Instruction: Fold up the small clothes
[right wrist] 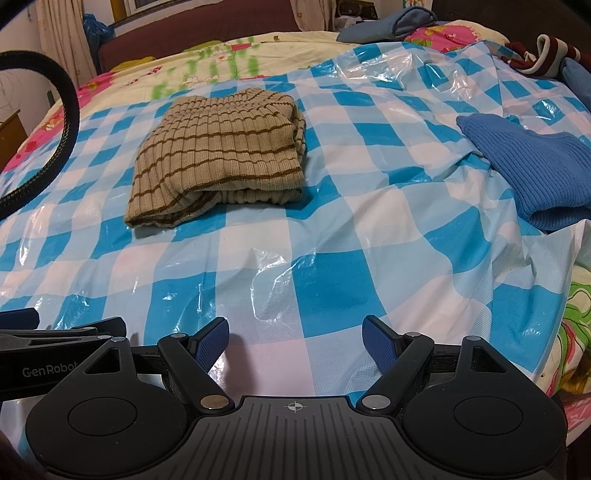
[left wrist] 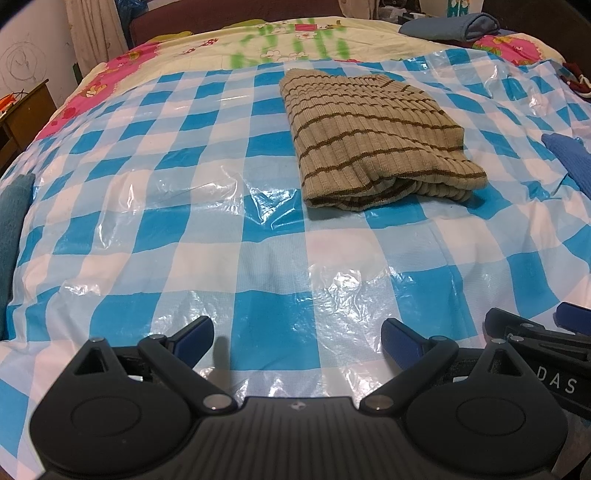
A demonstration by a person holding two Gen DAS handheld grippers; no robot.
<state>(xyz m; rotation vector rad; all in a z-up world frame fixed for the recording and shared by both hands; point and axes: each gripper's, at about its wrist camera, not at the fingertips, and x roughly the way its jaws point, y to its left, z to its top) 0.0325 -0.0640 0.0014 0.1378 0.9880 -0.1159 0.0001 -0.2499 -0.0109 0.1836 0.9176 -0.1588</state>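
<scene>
A tan ribbed sweater with brown stripes lies folded into a compact block on the blue-and-white checked plastic sheet; it also shows in the right wrist view. My left gripper is open and empty, low over the sheet, well in front of the sweater. My right gripper is open and empty, beside the left one. A blue knit garment lies unfolded at the right, also in the left wrist view.
A floral bedspread lies under the sheet. Folded blue-grey clothes sit at the far right. A maroon and white garment lies at the right edge. A teal cloth is at the left. A black cable loops at the left.
</scene>
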